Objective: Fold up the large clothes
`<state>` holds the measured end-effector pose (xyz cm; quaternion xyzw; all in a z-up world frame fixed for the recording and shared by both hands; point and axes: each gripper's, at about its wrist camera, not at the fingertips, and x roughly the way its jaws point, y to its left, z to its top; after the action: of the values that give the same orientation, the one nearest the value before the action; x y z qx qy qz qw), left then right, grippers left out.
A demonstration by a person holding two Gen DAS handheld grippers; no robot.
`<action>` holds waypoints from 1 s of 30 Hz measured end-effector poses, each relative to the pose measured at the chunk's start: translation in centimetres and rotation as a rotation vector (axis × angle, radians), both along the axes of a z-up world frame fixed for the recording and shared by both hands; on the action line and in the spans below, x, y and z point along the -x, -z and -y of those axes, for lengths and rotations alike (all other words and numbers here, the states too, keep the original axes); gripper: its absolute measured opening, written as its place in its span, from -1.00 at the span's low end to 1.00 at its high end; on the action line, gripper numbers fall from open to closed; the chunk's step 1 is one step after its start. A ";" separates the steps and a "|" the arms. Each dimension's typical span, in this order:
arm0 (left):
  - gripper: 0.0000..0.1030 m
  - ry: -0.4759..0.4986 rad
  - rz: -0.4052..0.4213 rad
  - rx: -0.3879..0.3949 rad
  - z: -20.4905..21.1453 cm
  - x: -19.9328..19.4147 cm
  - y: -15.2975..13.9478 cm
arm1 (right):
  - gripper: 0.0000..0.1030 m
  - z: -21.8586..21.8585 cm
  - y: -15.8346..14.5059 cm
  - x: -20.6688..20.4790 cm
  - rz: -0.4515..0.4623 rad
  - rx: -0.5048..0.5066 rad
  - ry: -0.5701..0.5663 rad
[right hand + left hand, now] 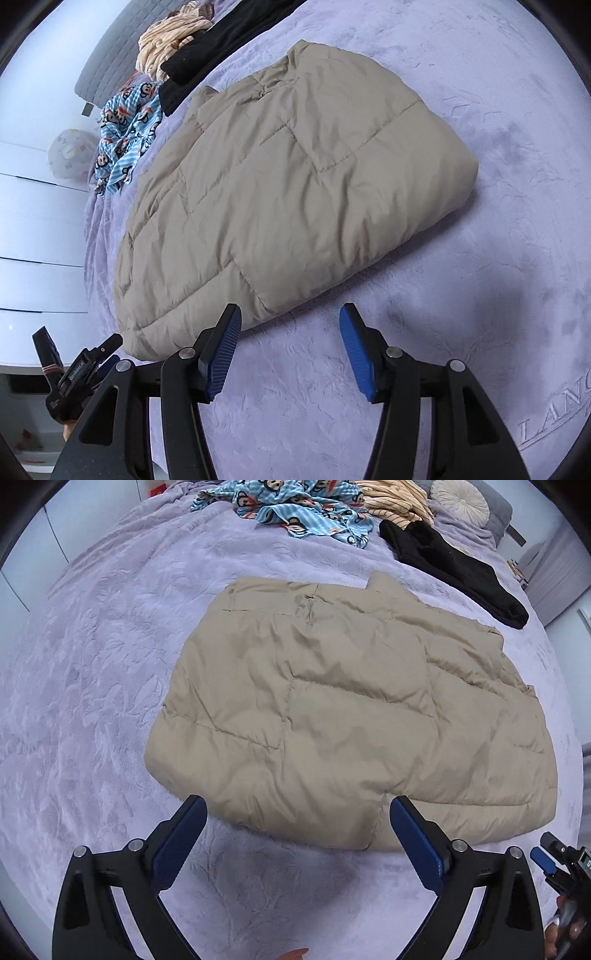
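Left hand-held gripper [297, 812]: jaws spread wide, nothing between them, poised at the near edge of the beige puffer jacket [351, 709]. Jacket lies folded on the lavender bedspread [92, 701], apparently in half, though the layers underneath are hidden. Right hand-held gripper [290, 325]: released, empty, just off the jacket's near corner. Risk: trapped air and slick fabric may let the fold spring open.

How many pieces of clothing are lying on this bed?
4: a beige puffer jacket folded mid-bed, a black garment behind it, a blue monkey-print piece and a striped cream one at the far end. More may be hidden.
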<state>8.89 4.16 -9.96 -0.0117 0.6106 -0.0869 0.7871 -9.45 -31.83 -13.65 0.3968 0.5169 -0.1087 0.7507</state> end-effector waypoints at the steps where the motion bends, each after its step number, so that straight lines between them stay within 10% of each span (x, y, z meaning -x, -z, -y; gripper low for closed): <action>1: 0.94 0.002 -0.002 0.001 0.0 0.0 0.0 | 0.33 0.0 -0.1 0.0 0.000 0.001 0.002; 9: 0.98 -0.003 -0.015 -0.028 -0.3 0.2 1.4 | 0.33 0.0 0.7 0.0 0.007 -0.026 0.029; 17: 0.98 -0.039 -0.044 -0.014 -1.2 0.3 3.1 | 1.00 -0.2 2.0 -0.7 0.031 -0.081 0.048; 22: 0.98 -0.053 -0.084 0.006 -1.9 0.3 4.1 | 1.00 0.2 2.5 -0.6 0.050 -0.113 0.091; 30: 0.98 -0.149 -0.165 0.195 -5.1 0.5 6.0 | 1.00 0.6 4.1 -0.1 0.032 -0.195 0.088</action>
<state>8.44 9.24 -15.91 -0.1403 0.6593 -0.0858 0.7336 -9.34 -32.42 -17.75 0.4919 0.4952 -0.0845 0.7111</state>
